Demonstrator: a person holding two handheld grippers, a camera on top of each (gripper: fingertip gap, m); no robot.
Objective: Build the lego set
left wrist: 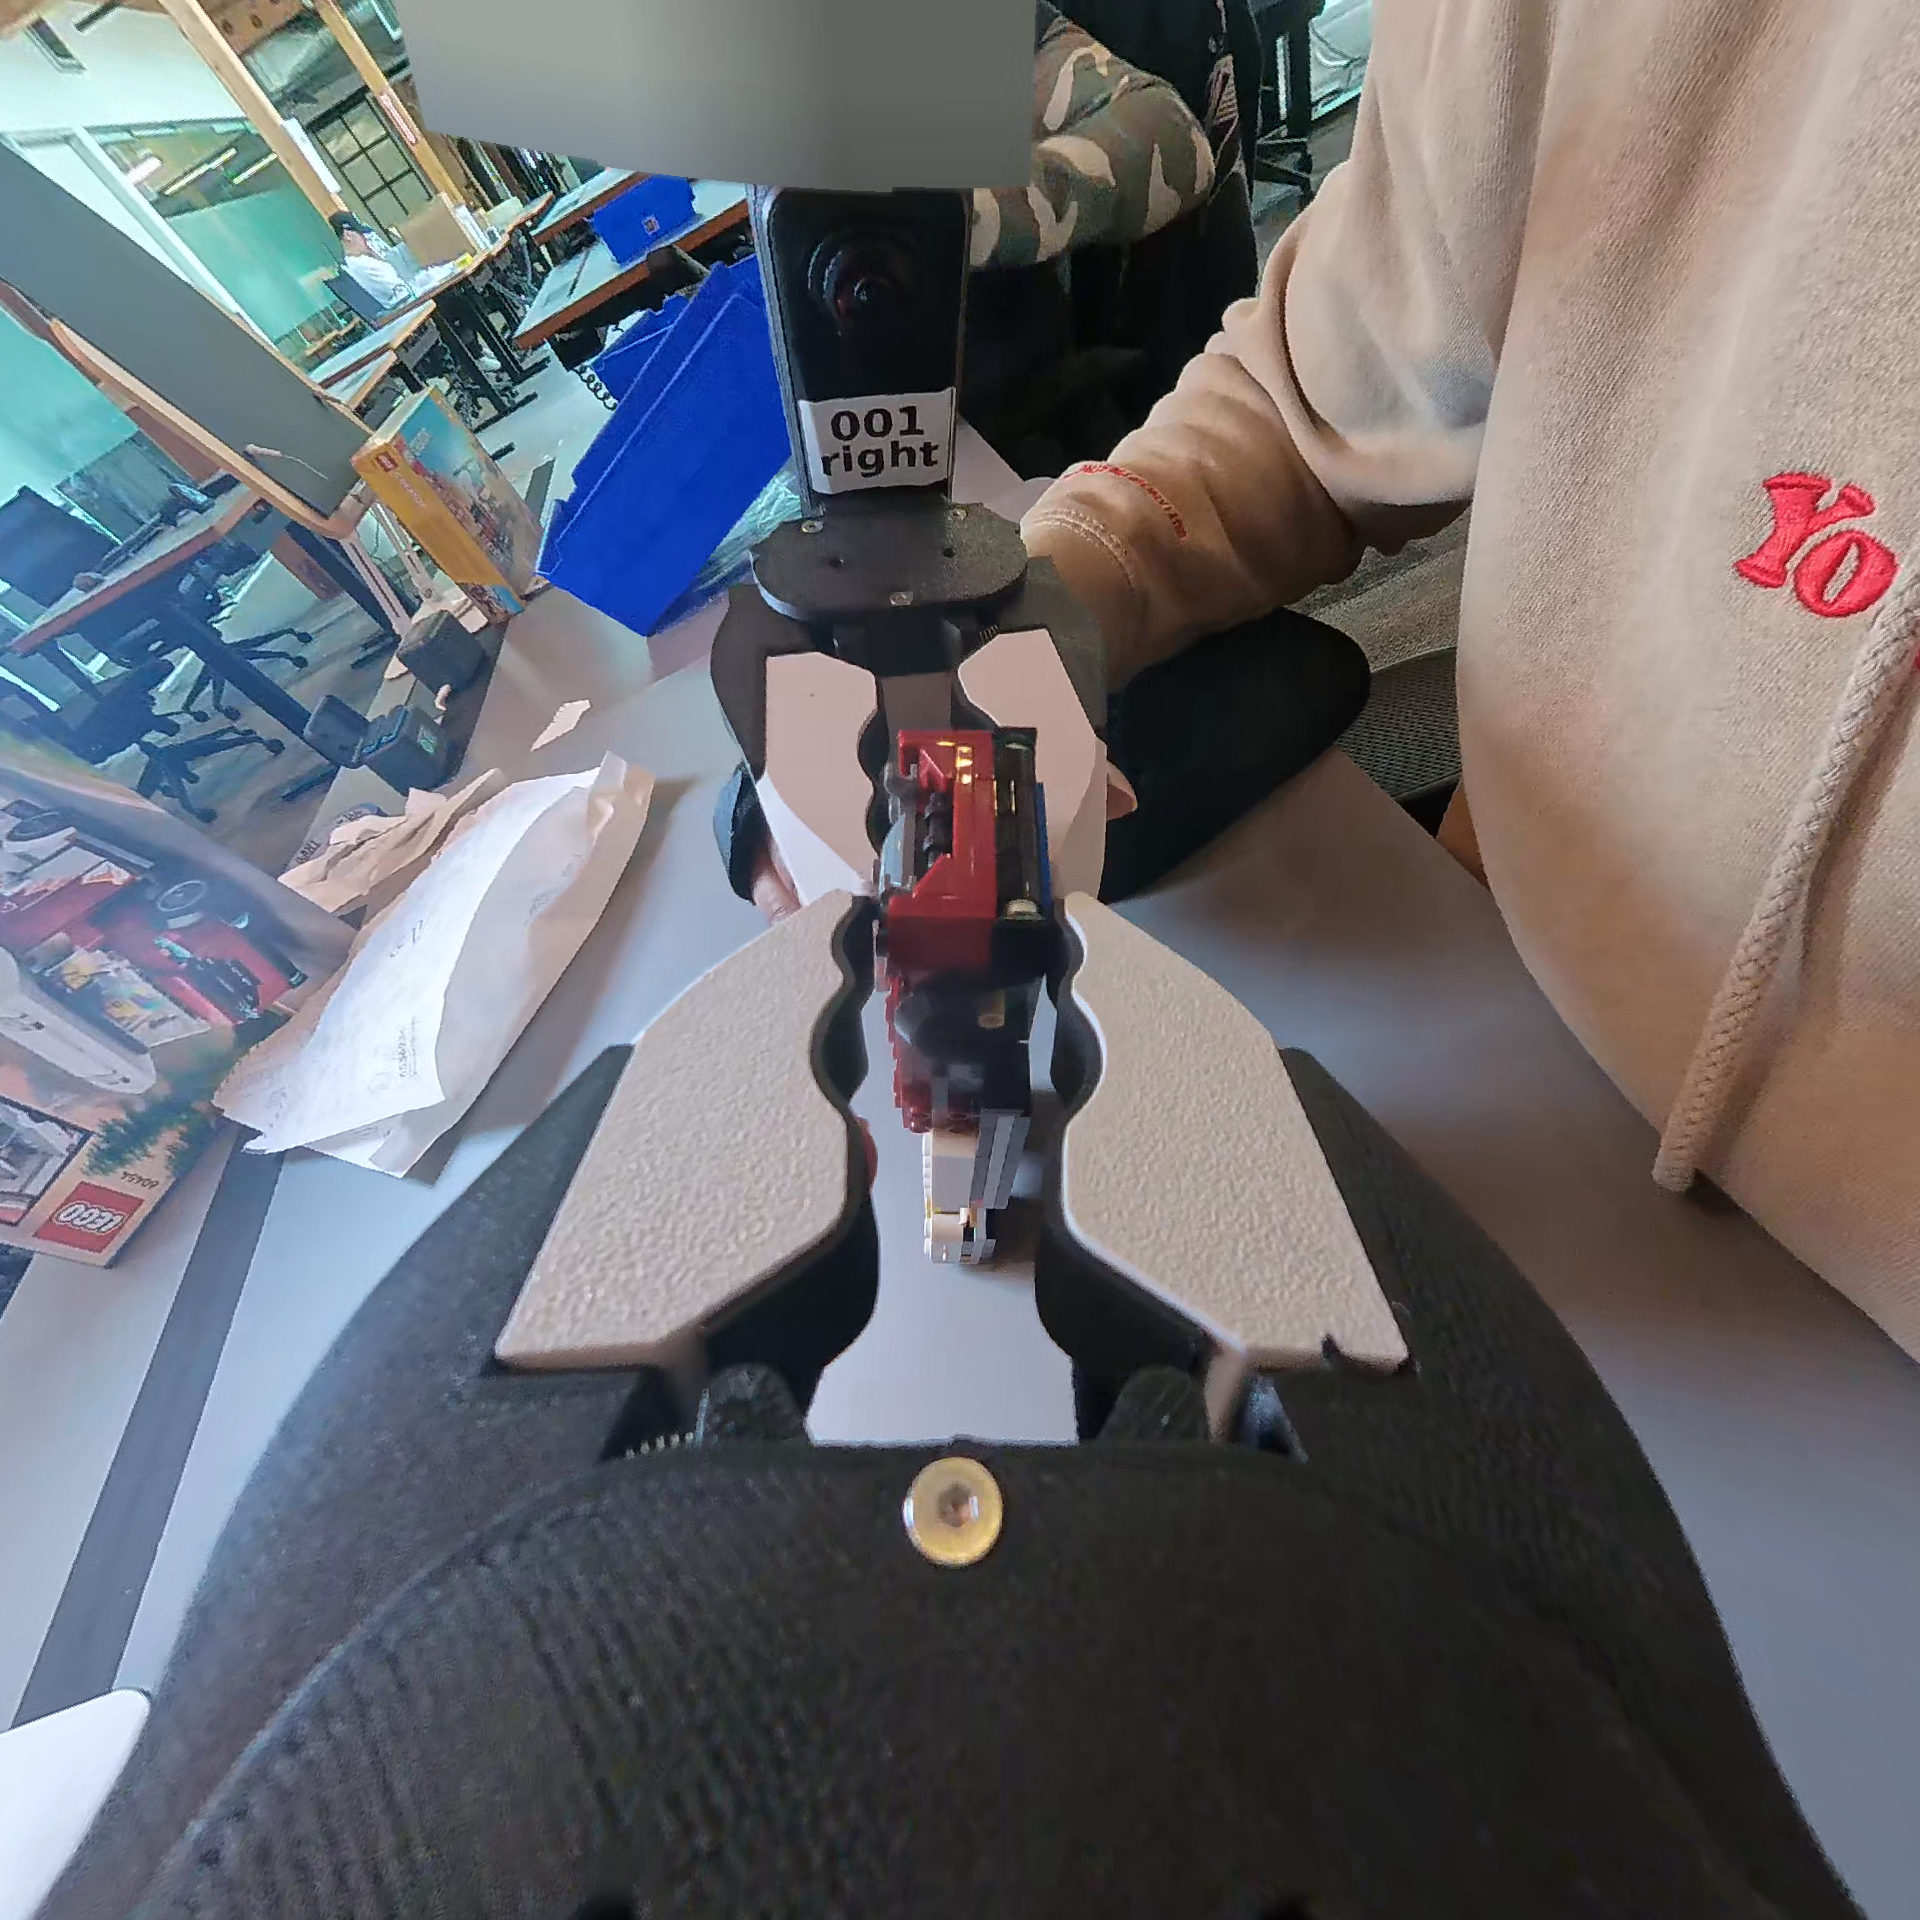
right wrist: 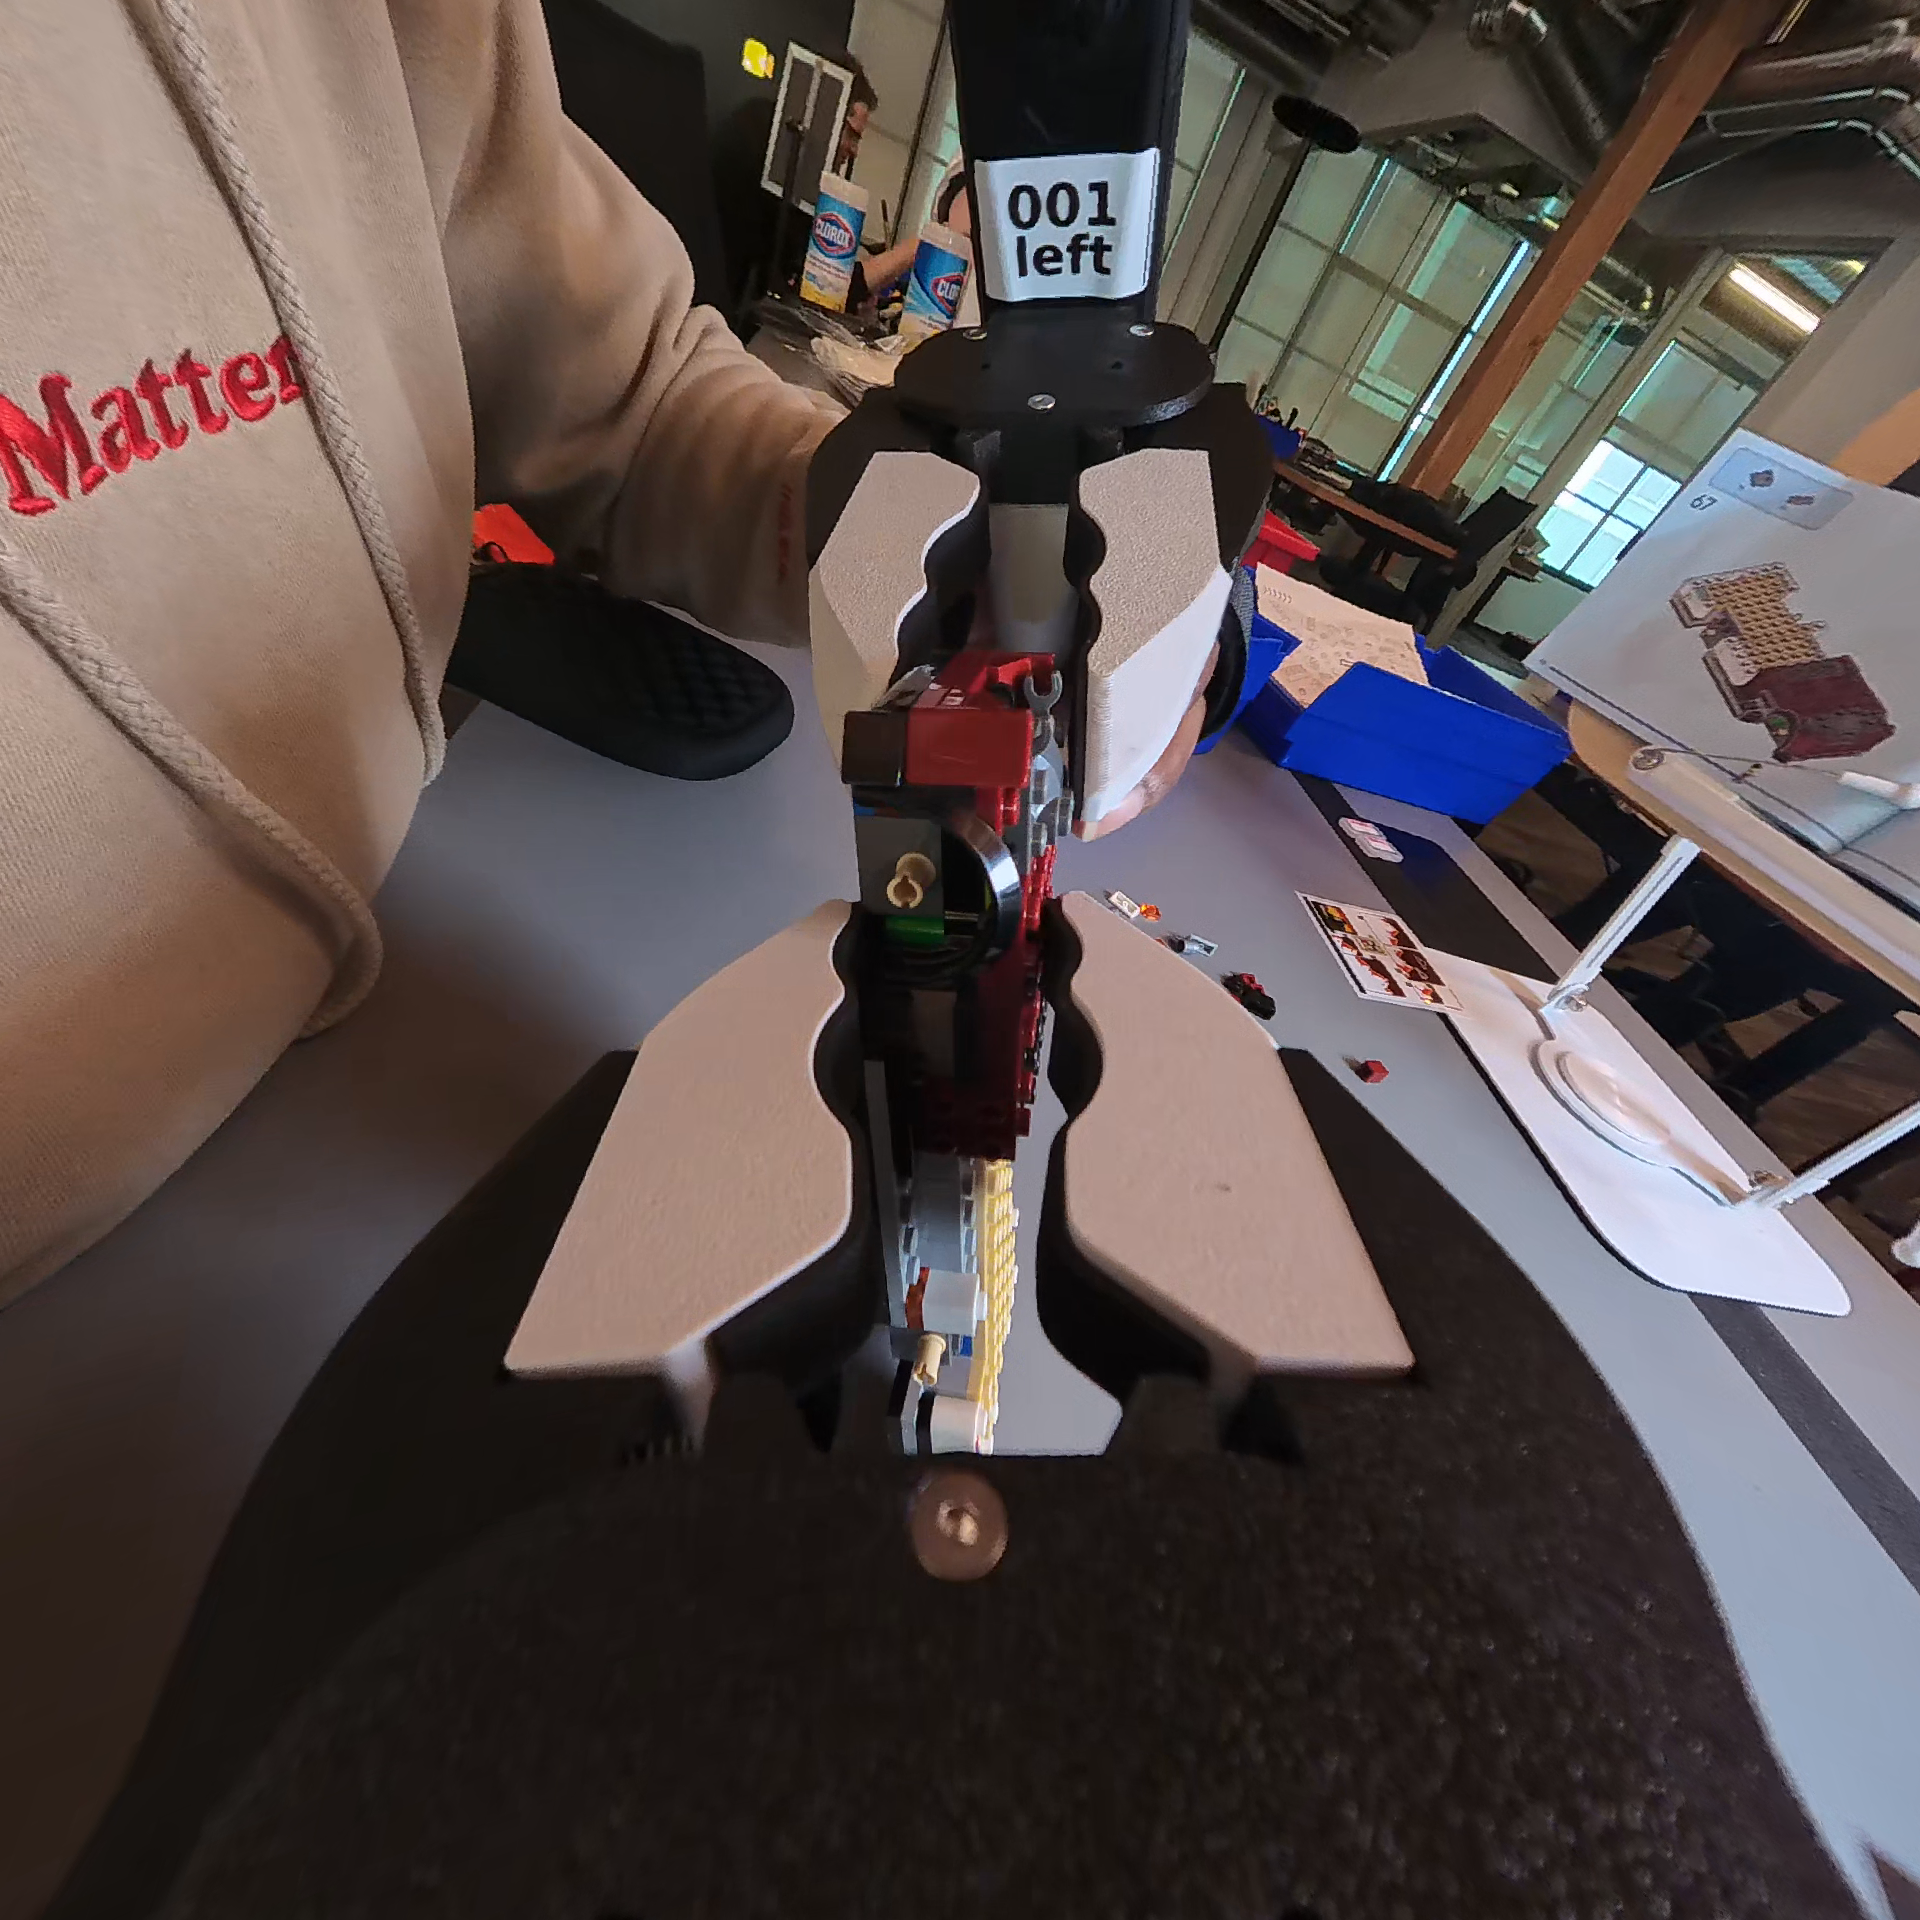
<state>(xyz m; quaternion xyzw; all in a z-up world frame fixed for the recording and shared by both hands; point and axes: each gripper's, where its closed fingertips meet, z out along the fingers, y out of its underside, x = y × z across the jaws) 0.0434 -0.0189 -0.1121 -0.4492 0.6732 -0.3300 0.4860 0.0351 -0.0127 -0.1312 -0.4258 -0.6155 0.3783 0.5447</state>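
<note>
Gripping one red brick-built model (right wrist: 966,935) from opposite ends, the left gripper (left wrist: 956,925) and right gripper (right wrist: 951,925) each stand narrowly parted, pads pressed on its sides, holding it above the grey bench (right wrist: 623,914). Loose small bricks (right wrist: 1247,992) and an instruction stand (right wrist: 1683,1143) lie toward the bench's right edge, torn paper bags (left wrist: 436,997) toward its left.

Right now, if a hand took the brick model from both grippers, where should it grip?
Probably the red midsection of the brick model, the only stretch bare between the left gripper and right gripper, each clamping one end. Come from above, pinching its flat sides. Avoid the grey clips on the edge; they look fragile.
</note>
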